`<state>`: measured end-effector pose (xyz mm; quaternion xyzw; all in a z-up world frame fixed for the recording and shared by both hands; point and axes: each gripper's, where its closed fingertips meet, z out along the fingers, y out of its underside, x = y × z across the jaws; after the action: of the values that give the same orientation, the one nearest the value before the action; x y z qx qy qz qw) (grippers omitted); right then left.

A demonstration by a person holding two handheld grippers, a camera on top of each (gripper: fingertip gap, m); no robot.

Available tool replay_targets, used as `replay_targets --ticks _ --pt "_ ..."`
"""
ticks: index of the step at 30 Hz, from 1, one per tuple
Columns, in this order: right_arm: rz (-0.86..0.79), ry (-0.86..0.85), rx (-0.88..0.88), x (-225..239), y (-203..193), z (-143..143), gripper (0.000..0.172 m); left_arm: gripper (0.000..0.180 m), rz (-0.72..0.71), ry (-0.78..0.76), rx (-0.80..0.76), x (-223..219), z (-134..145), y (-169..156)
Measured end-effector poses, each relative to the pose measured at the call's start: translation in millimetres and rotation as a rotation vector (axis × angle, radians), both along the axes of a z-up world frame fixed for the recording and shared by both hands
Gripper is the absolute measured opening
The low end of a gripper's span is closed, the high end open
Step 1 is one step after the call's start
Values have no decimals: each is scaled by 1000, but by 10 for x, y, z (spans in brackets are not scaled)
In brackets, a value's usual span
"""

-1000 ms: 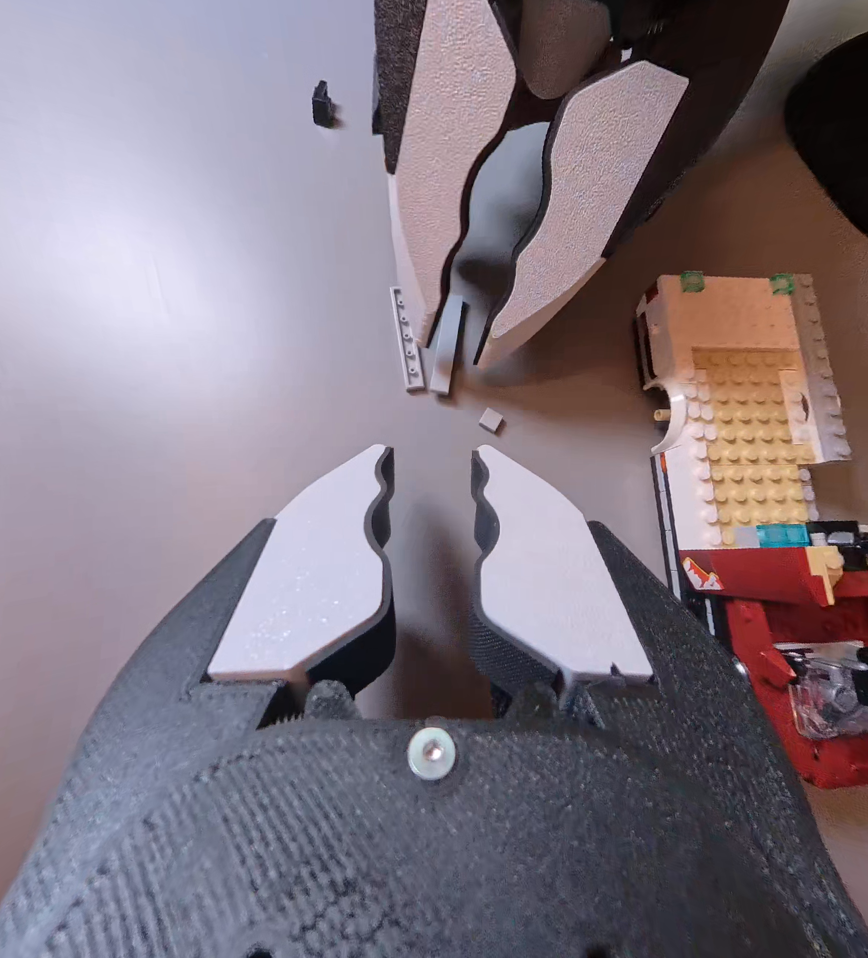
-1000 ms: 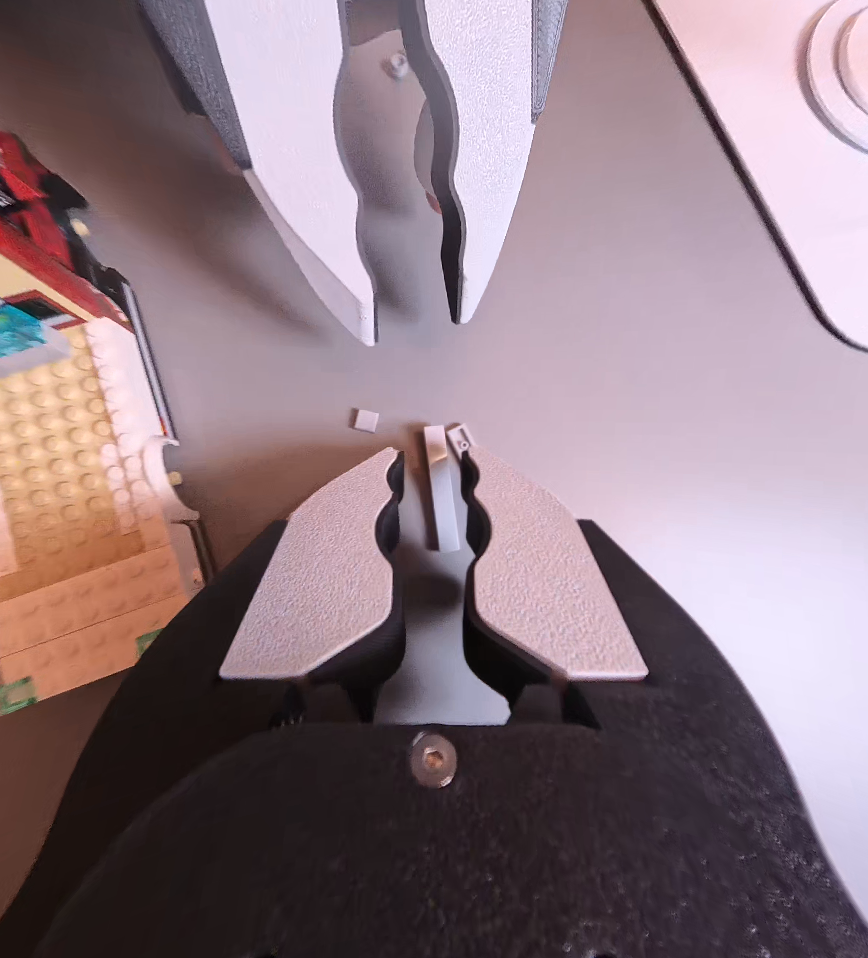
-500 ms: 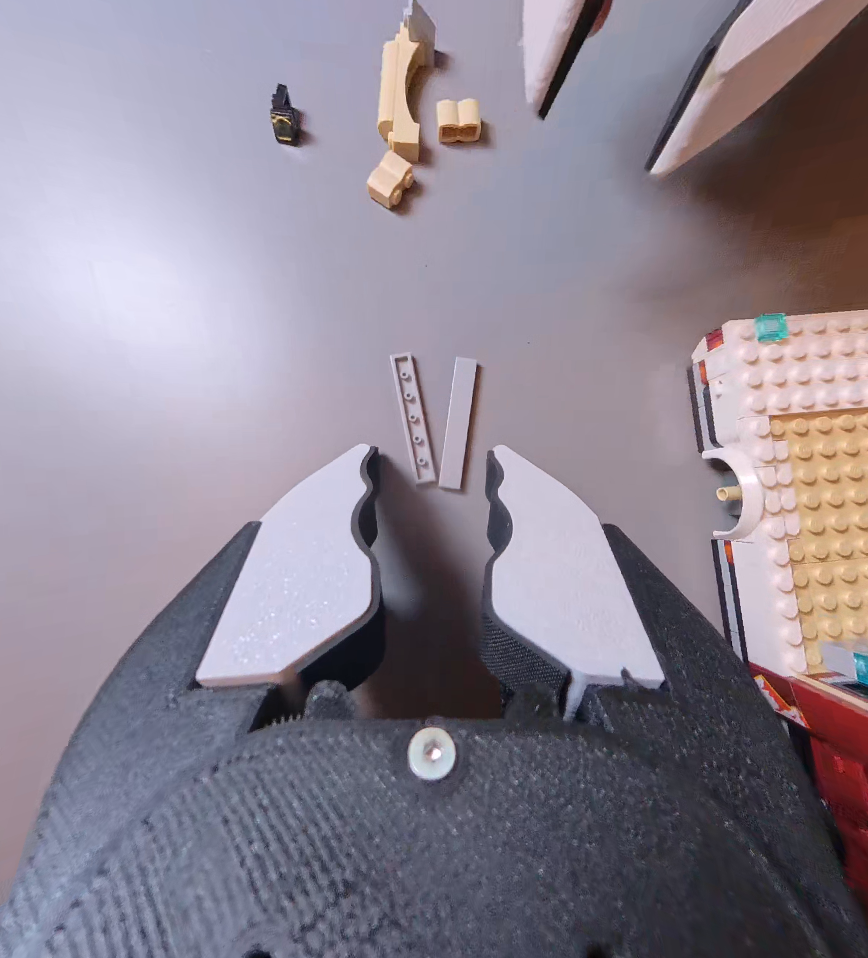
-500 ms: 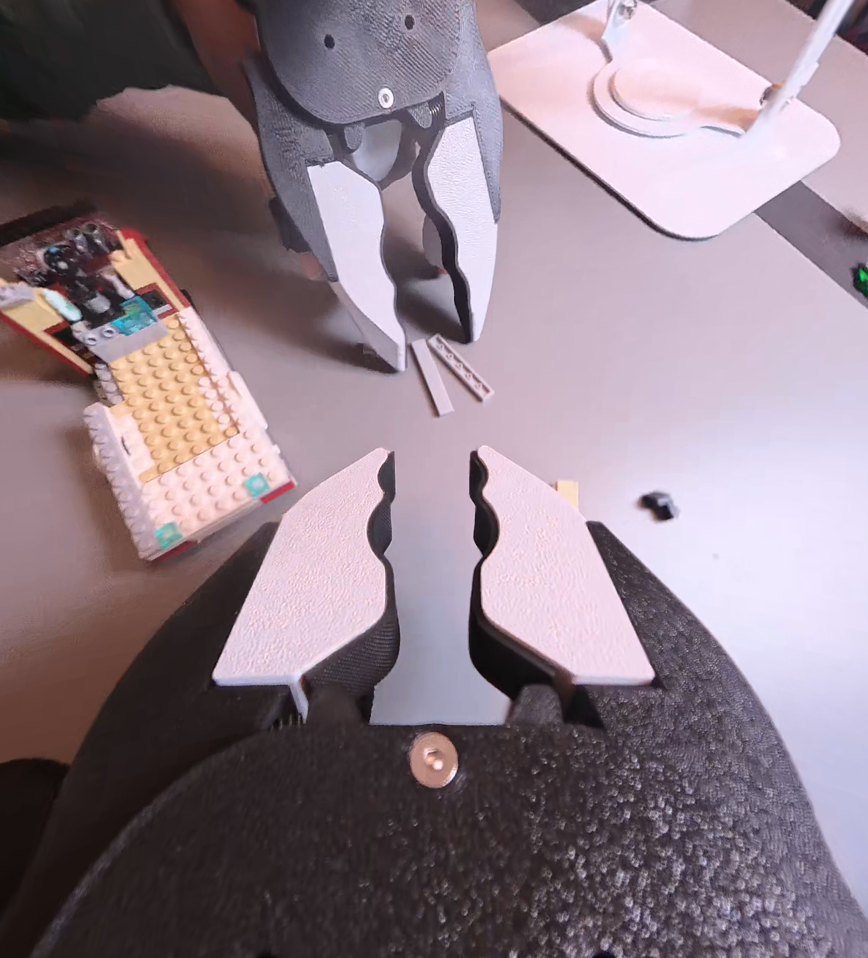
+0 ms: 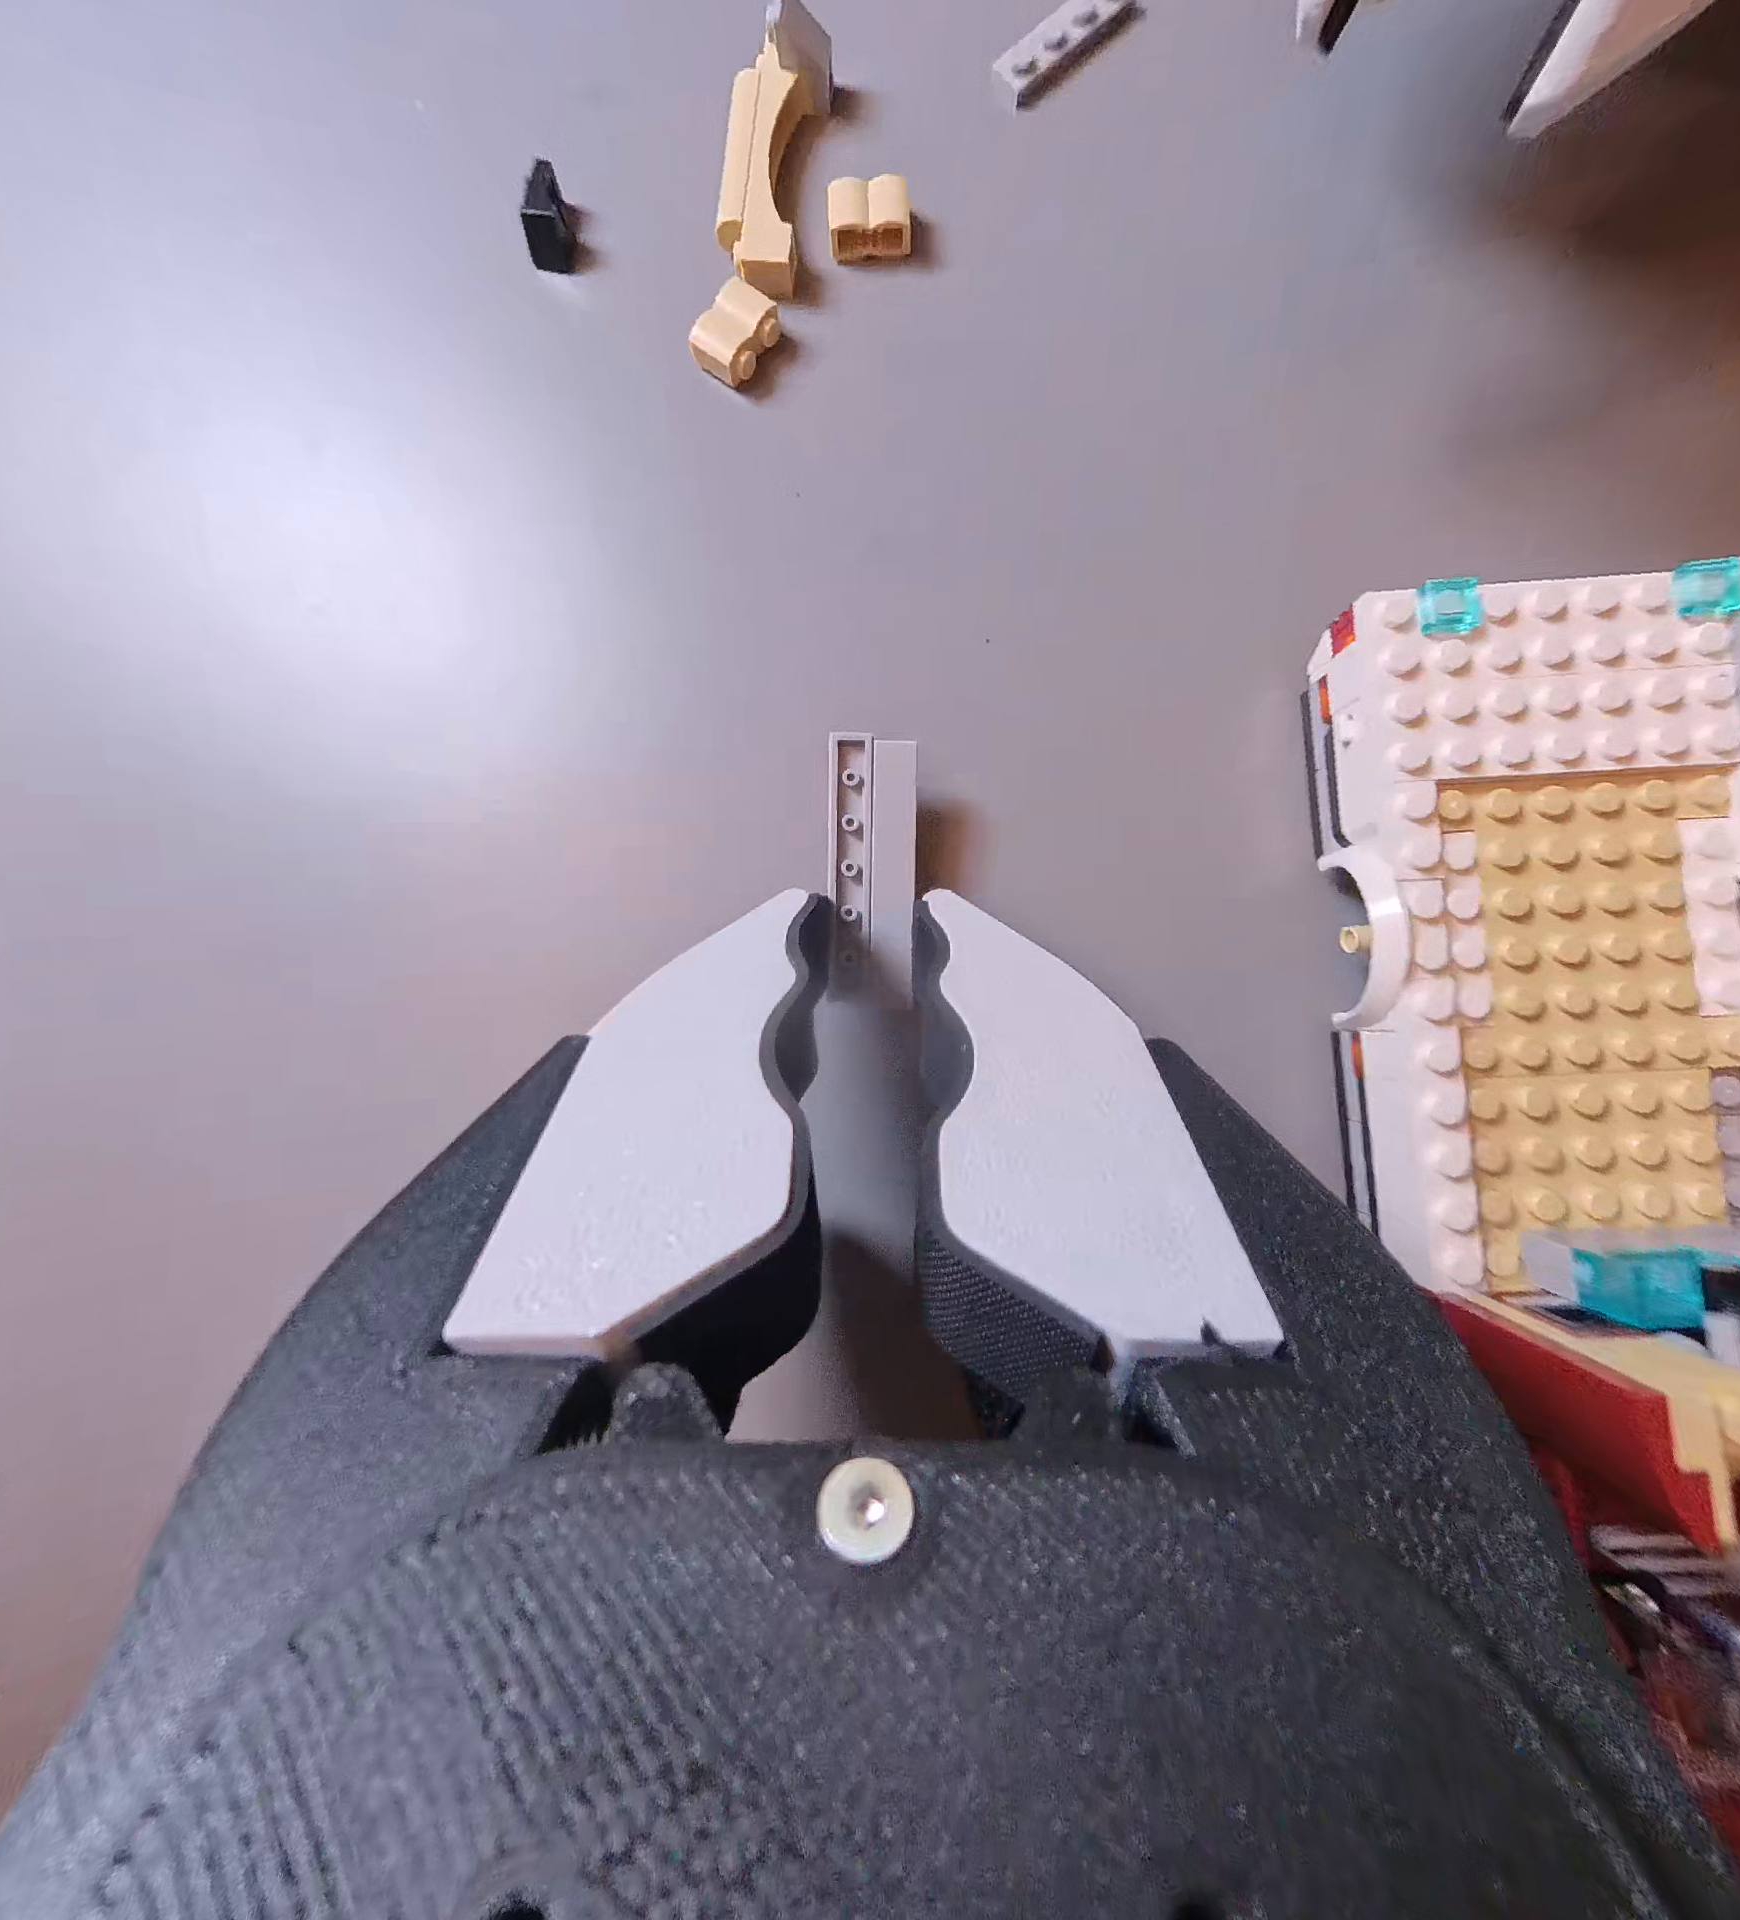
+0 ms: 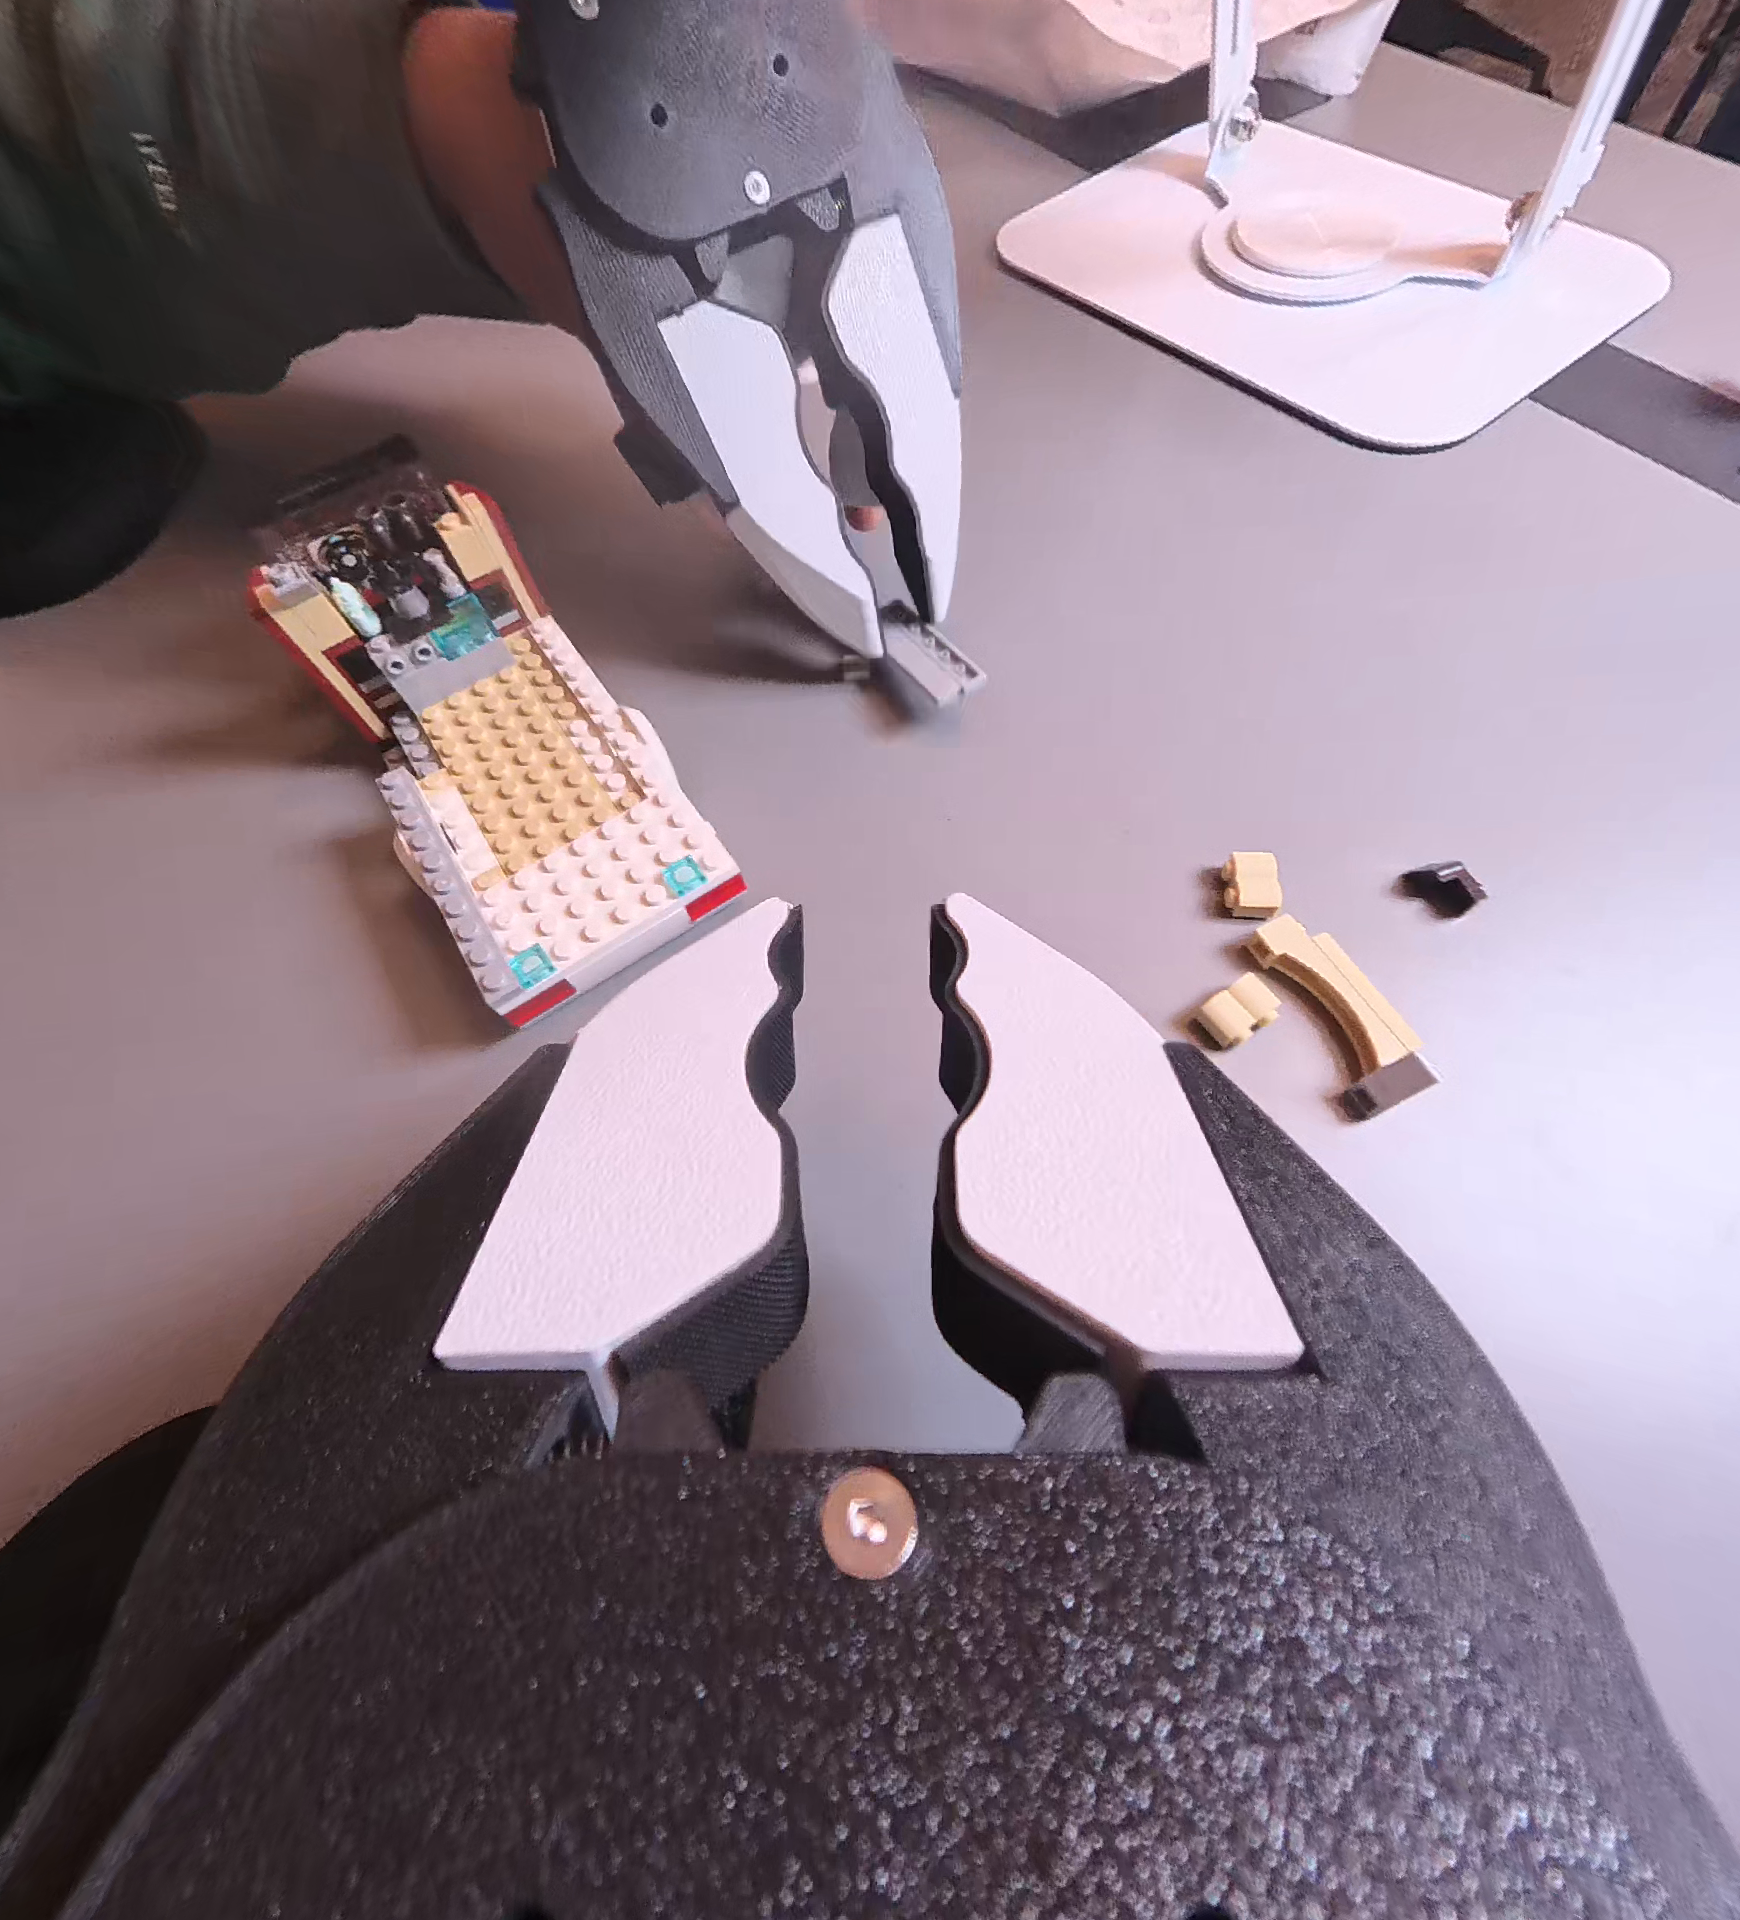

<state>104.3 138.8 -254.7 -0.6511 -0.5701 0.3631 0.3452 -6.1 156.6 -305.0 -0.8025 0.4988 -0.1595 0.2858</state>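
Pinching two grey plates side by side, the left gripper is touching the table while the right gripper is hovering with jaws spread.

Two thin grey strips, three tan bricks, one black piece, one brick model
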Motion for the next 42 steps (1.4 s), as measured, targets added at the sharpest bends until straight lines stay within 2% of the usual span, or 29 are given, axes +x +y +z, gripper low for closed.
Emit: replay_targets --ticks 5,8,10,12,14,16,19,20,21,26,31,33,37,38,39,40,42 --pt "9 -7 51 -68 -15 -4 24 16 83 -109 117 -270 413 -174" --pt "-6 -12 87 -60 5 -15 23 16 181 -102 228 -731 817 -387" --pt "-18 -18 96 -25 11 -26 23 16 321 -46 302 -1329 1138 -559" --pt "-31 -21 99 25 17 -38 23 16 523 46 356 -2121 1443 -805" --pt "-44 -17 95 67 28 -42 22 16 739 129 348 -2895 1598 -1148" --pt "-58 -6 84 80 47 -37 22 16 914 220 289 -3509 1509 -1497" --pt "-61 5 56 49 55 -25 22 17 1074 269 88 -3969 1038 -1854" --pt "-58 3 52 31 50 -16 22 34 1103 296 72 -4067 922 -1891" --pt "-54 -1 54 15 42 -5 22 42 1128 307 77 -4134 861 -1899" --pt "-42 -30 95 -22 -7 42 22 48 1132 278 116 -4161 830 -1840" --pt "-51 -38 87 2 -19 16 22 19 1095 311 67 -4189 702 -1830" --pt "-55 -39 84 15 -22 1 22 8 1019 252 62 -4054 686 -1795" --pt "-59 -41 75 31 -21 -28 22 8 1014 291 108 -4081 689 -1760" --pt "-59 -43 73 31 -22 -33 22 13 1024 321 134 -4118 699 -1751" --pt "-58 -44 72 31 -22 -37 22 49 1043 374 156 -4185 701 -1752" --pt "-57 -45 72 29 -23 -41 22 62 1059 407 136 -4222 675 -1777" --pt "-54 -48 72 26 -26 -49 22 57 1041 392 148 -4195 668 -1751"
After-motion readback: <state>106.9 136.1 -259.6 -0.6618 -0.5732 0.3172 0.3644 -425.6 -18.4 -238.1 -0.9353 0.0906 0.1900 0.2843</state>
